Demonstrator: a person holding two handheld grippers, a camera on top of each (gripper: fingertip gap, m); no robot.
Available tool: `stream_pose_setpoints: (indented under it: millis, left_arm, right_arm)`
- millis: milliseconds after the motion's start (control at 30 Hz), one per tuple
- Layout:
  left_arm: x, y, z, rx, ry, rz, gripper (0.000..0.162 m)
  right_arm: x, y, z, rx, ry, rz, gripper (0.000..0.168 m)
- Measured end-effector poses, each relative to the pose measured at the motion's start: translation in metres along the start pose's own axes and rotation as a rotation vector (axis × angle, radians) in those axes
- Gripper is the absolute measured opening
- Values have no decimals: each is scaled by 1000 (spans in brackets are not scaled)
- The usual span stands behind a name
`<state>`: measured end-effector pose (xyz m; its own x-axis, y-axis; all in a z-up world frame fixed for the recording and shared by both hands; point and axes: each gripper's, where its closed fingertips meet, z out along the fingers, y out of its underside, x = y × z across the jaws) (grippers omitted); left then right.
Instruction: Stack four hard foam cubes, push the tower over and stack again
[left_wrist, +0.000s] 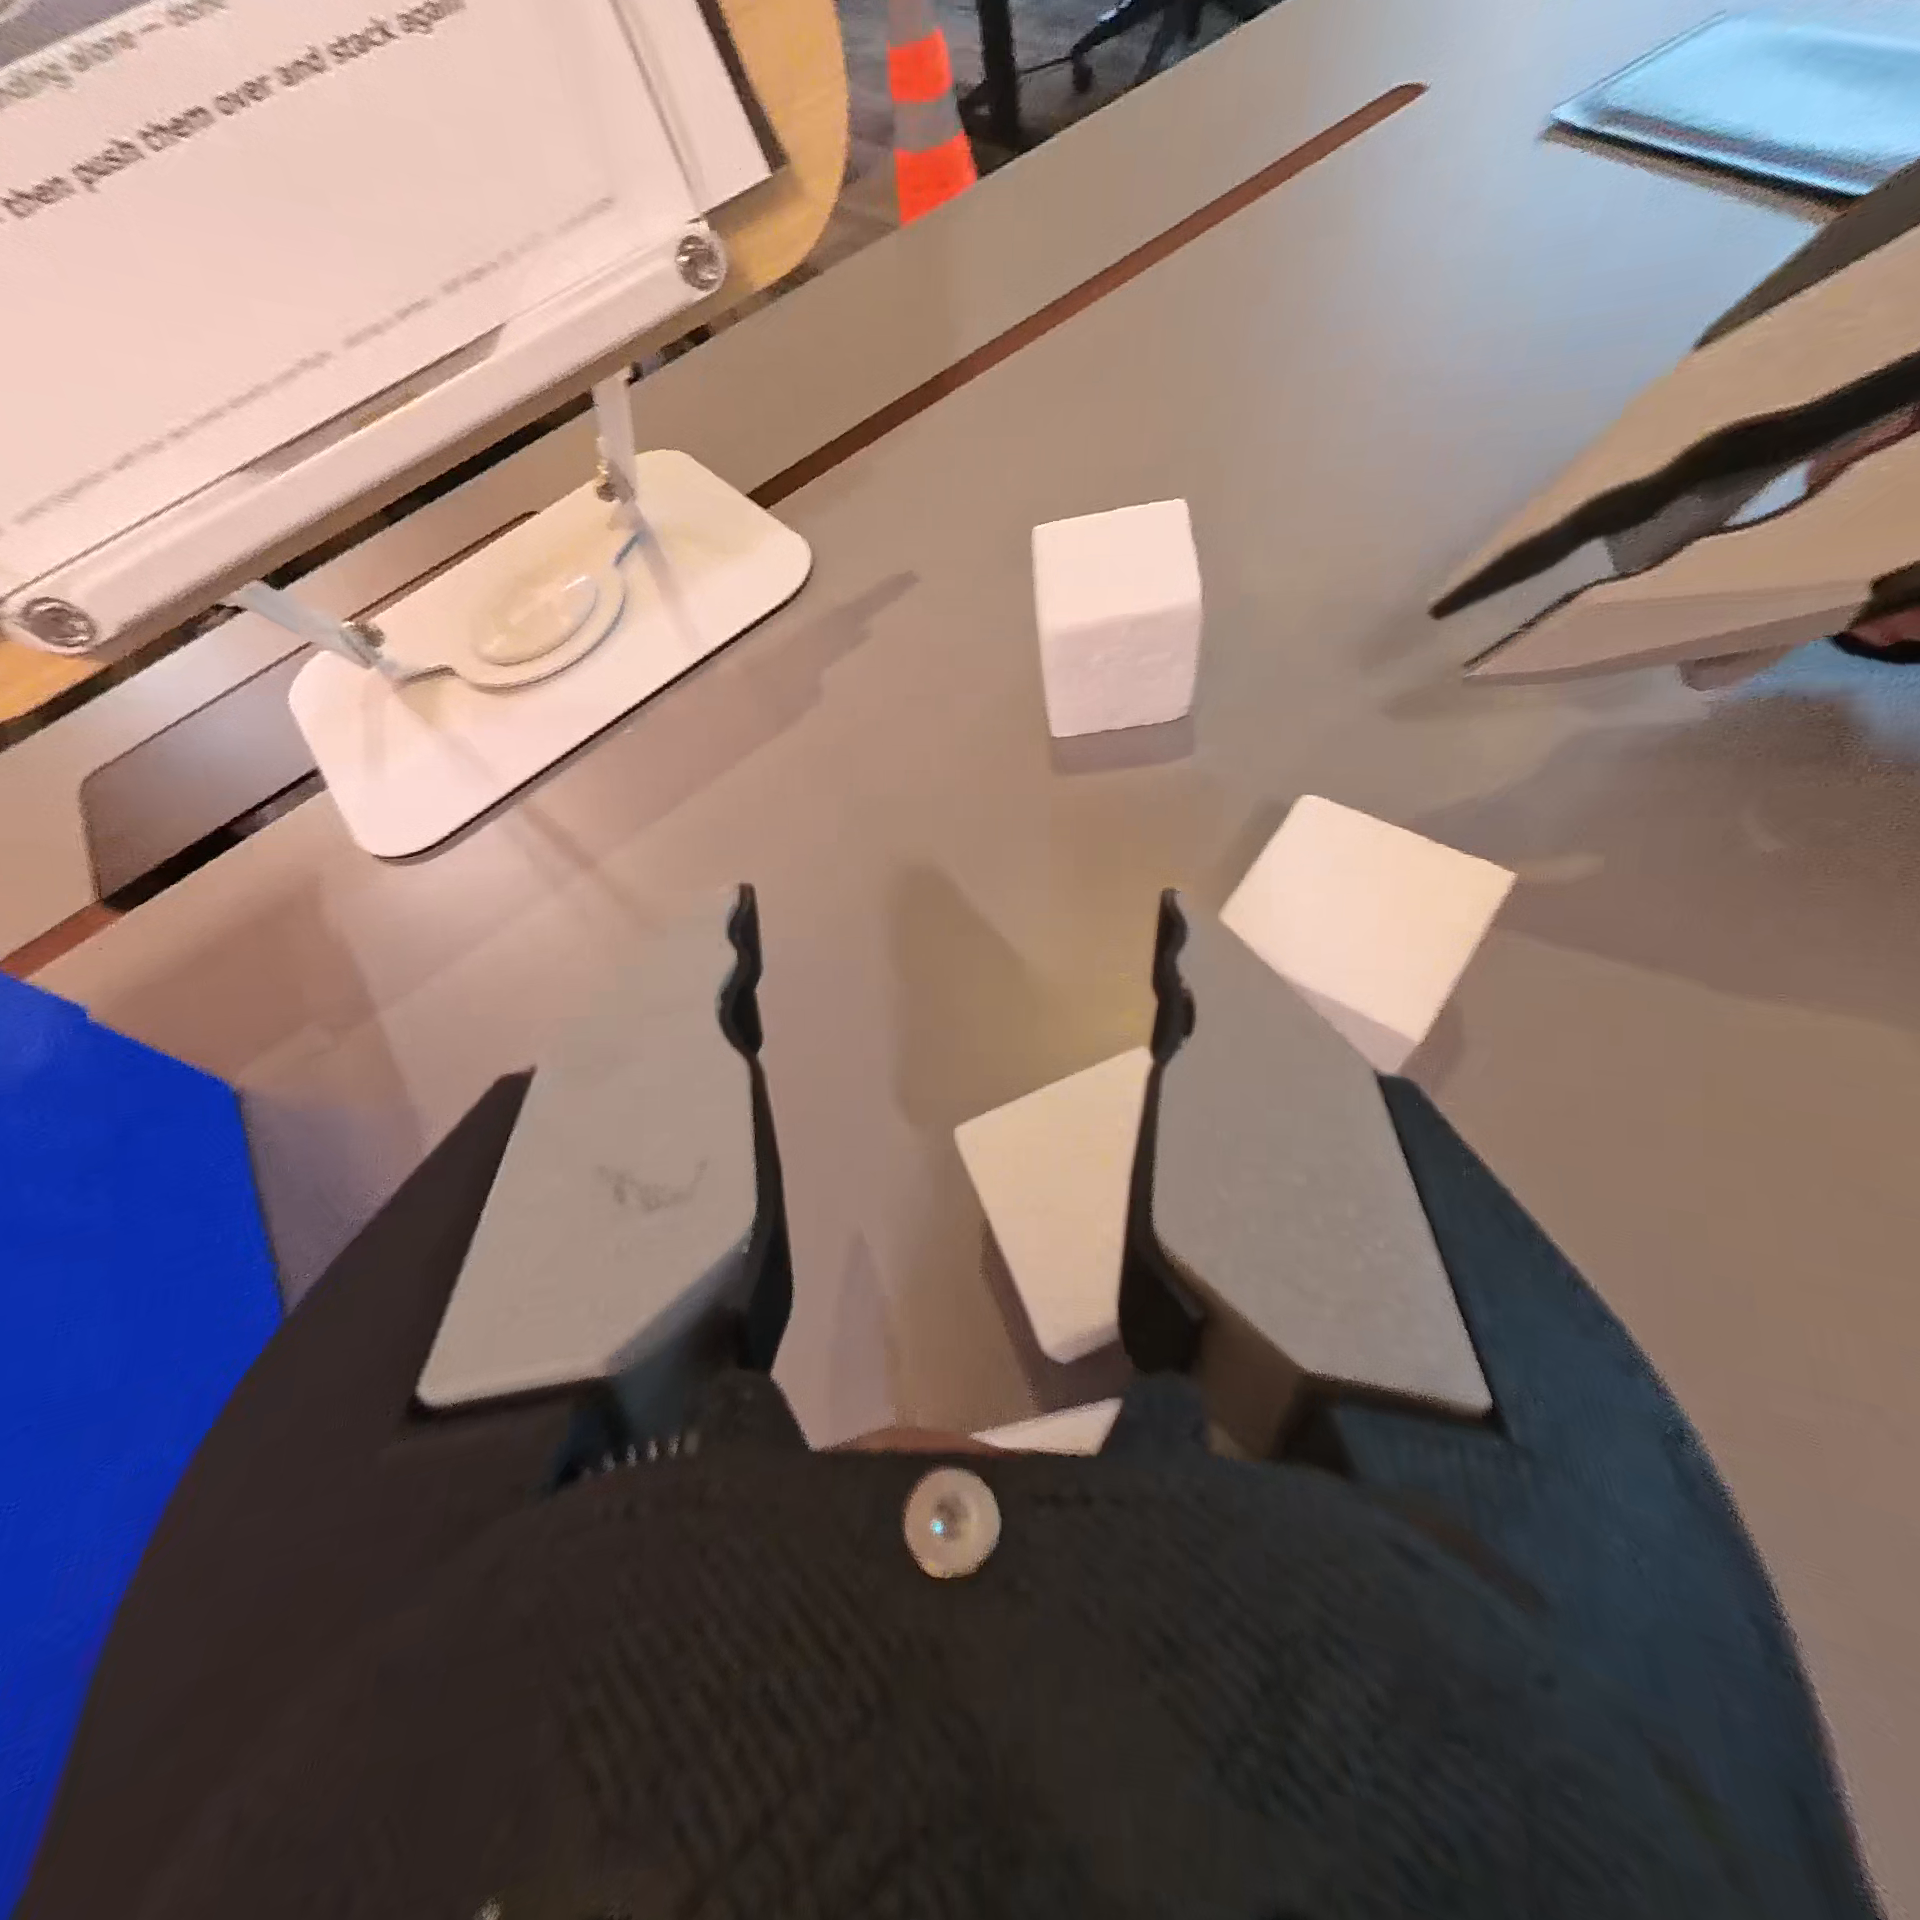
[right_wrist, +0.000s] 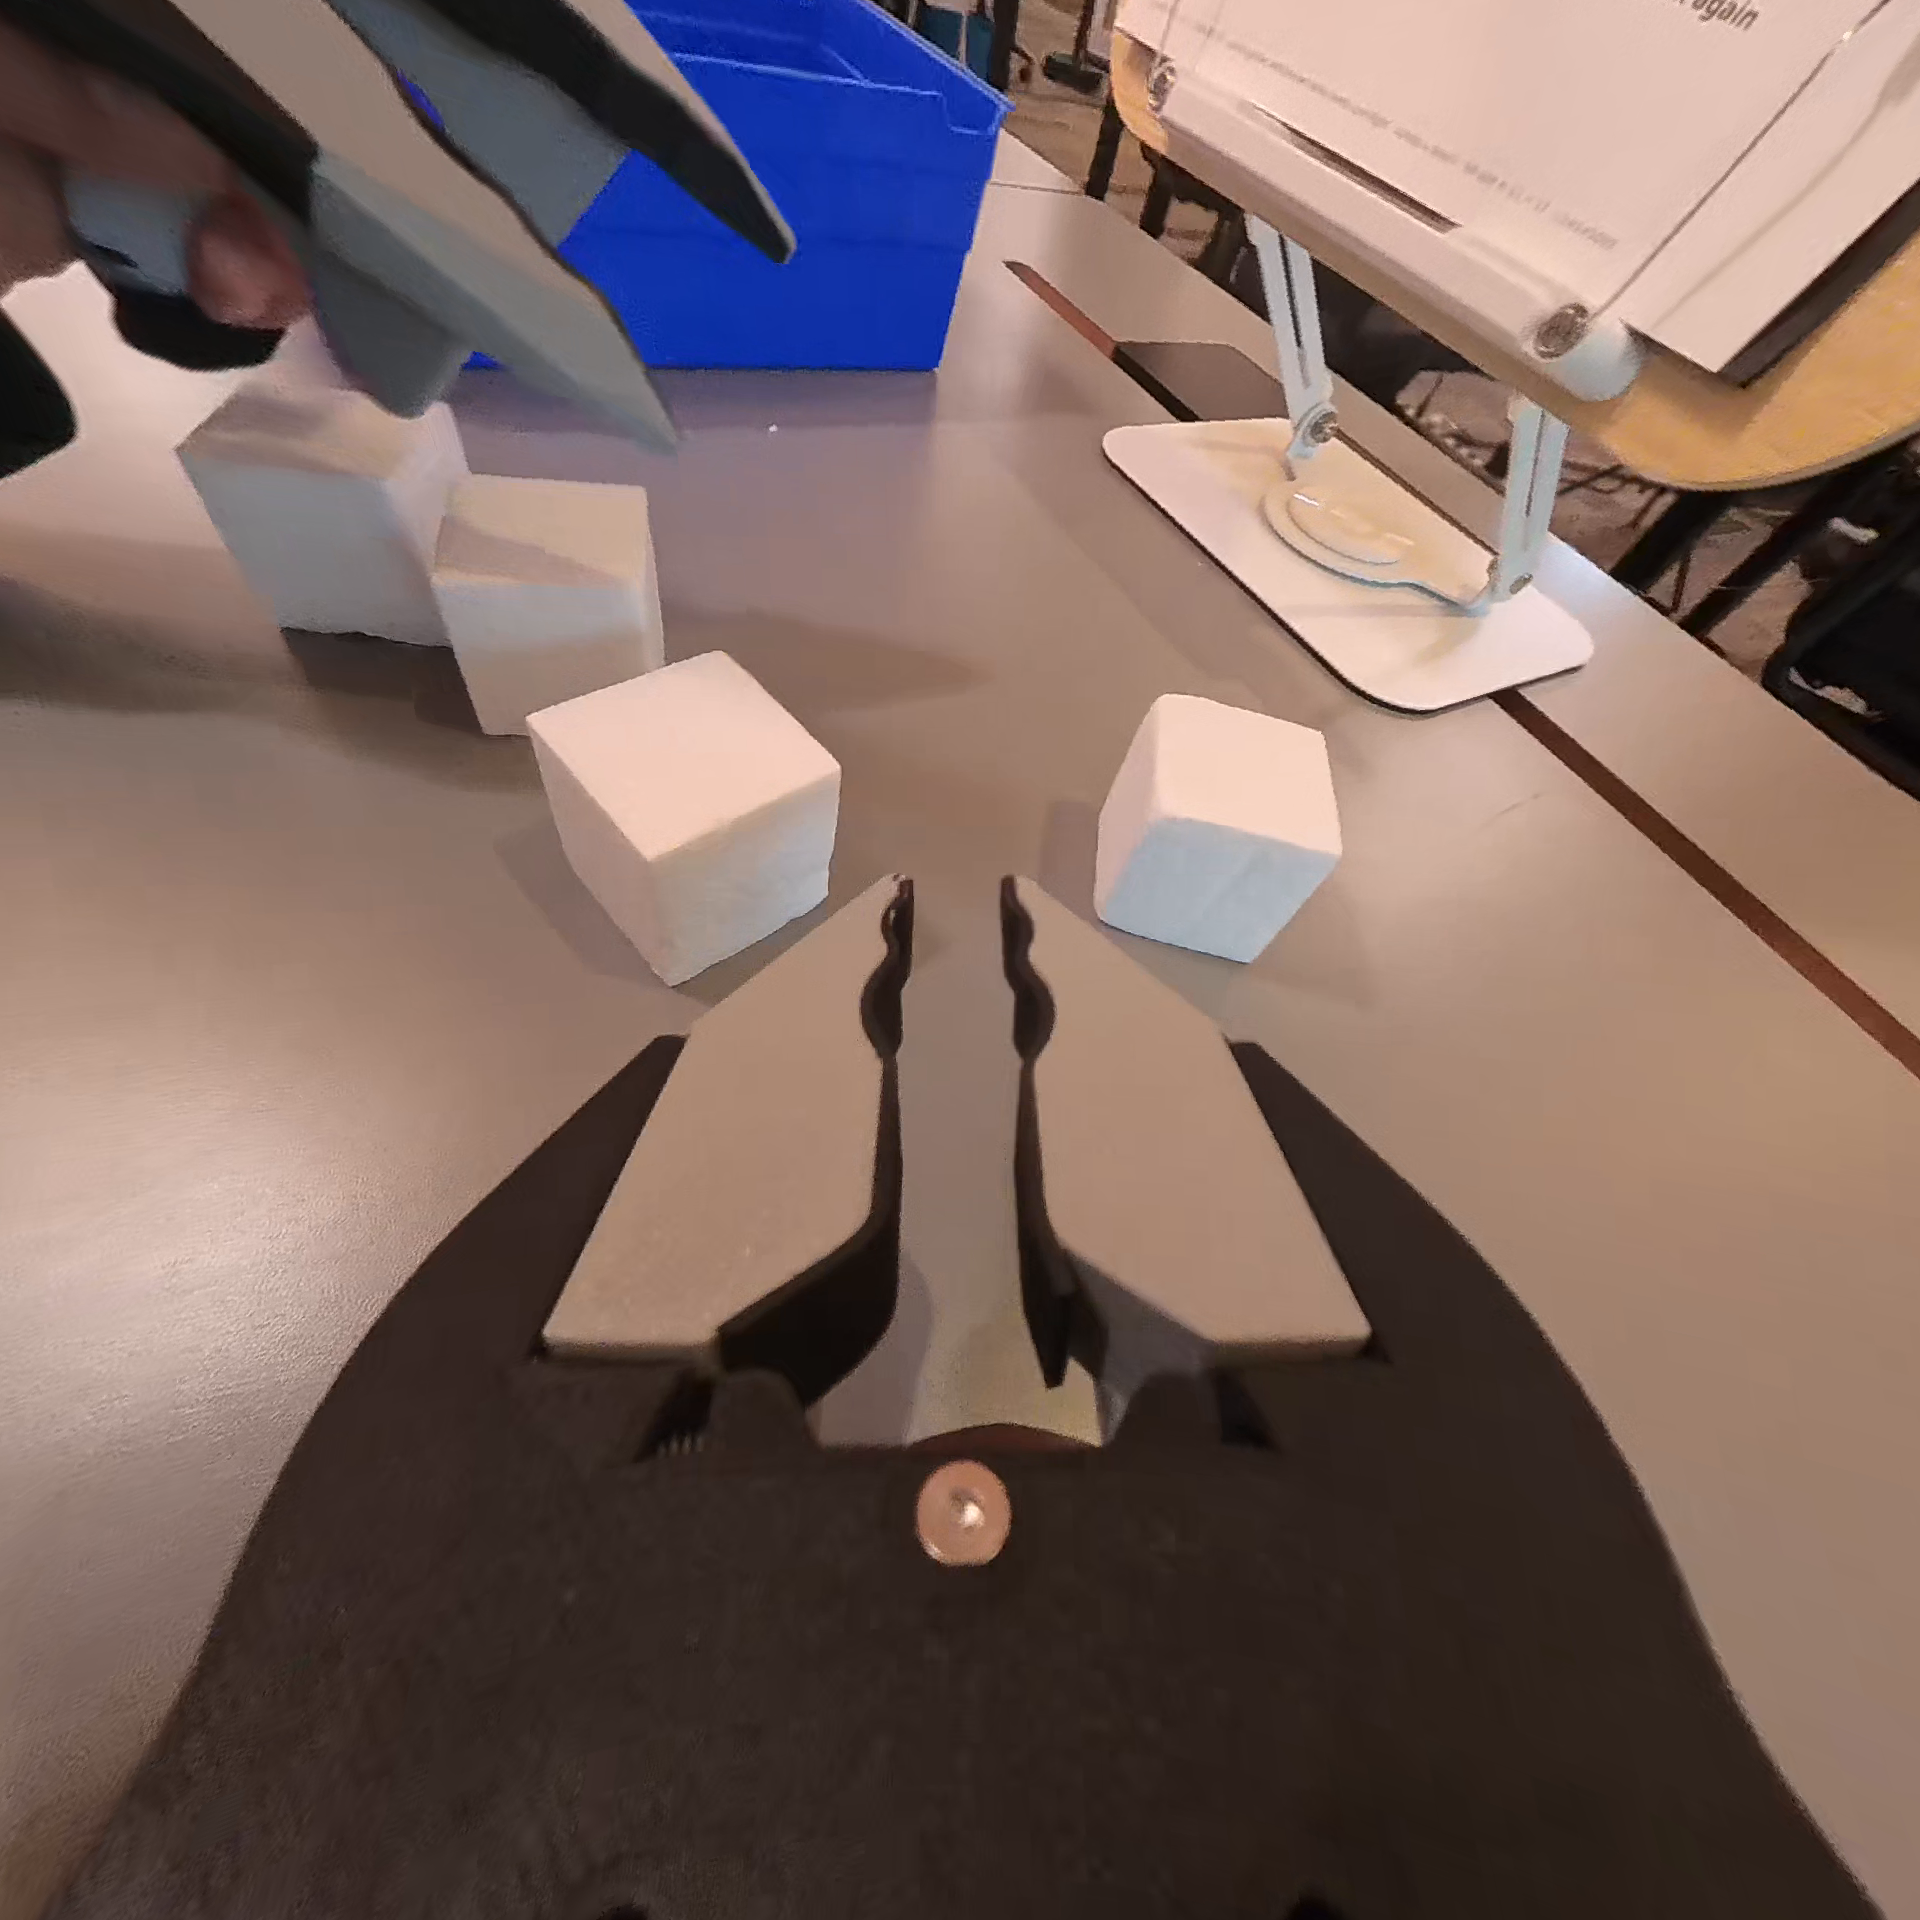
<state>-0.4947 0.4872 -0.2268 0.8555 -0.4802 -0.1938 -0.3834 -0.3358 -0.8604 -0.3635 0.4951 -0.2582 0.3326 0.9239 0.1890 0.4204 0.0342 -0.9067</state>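
Nearest, the right gripper hovers low over the grey table, its jaws a narrow gap apart, gripping nothing. Just beyond lie four white foam cubes (all single, none stacked). Farther left, the left gripper hangs above them, spread wide and empty. Behind stand a blue bin and a document stand.

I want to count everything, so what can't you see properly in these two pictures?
- Left wrist view: the fourth white foam cube shows only as a sliver behind the left gripper.
- Right wrist view: the farthest white foam cube is partly covered by the blurred left gripper.
- Both views: the white paper sheet on its stand is cut off by the edge.
- Left wrist view: the blue plastic bin is cut off, its inside unseen.
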Motion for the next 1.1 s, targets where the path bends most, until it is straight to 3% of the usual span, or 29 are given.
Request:
stream_pose_setpoints:
  millis: [67, 233, 367, 567, 700, 800, 967, 1033, 1100]
  left_arm:
    - [4, -2, -1, 2, 10, 8, 77]
    - [-5, -6, -8, 12, -107, 112, 75]
    - [10, -11, -6, 75, -30, 51, 91]
    - [23, -14, -15, 83, 8, 8, 95]
    - [49, 4, -9, -41, 134, -22, 98]
    - [76, 18, -7, -155, 292, 54, 90]
    - [81, 21, 3, -317, 379, 270, 83]
    - [91, 29, 7, -403, 481, 303, 71]
    - [97, 40, 14, -503, 542, 306, 73]
  right_arm:
    - [3, -3, -1, 4, 34, -3, 21]
    - [2, 14, 1, -70, 29, 5, 59]
    - [1, 19, -4, -52, -21, 78, 69]
    - [22, 26, -18, -59, 88, 92, 76]
    - [31, 33, -18, -96, 135, 83, 77]
    - [30, 32, -17, -99, 138, 59, 75]
    - [30, 31, -17, -110, 157, 8, 75]
    - [36, 29, -20, -106, 175, 7, 74]
    - [48, 29, -28, -104, 222, 11, 74]
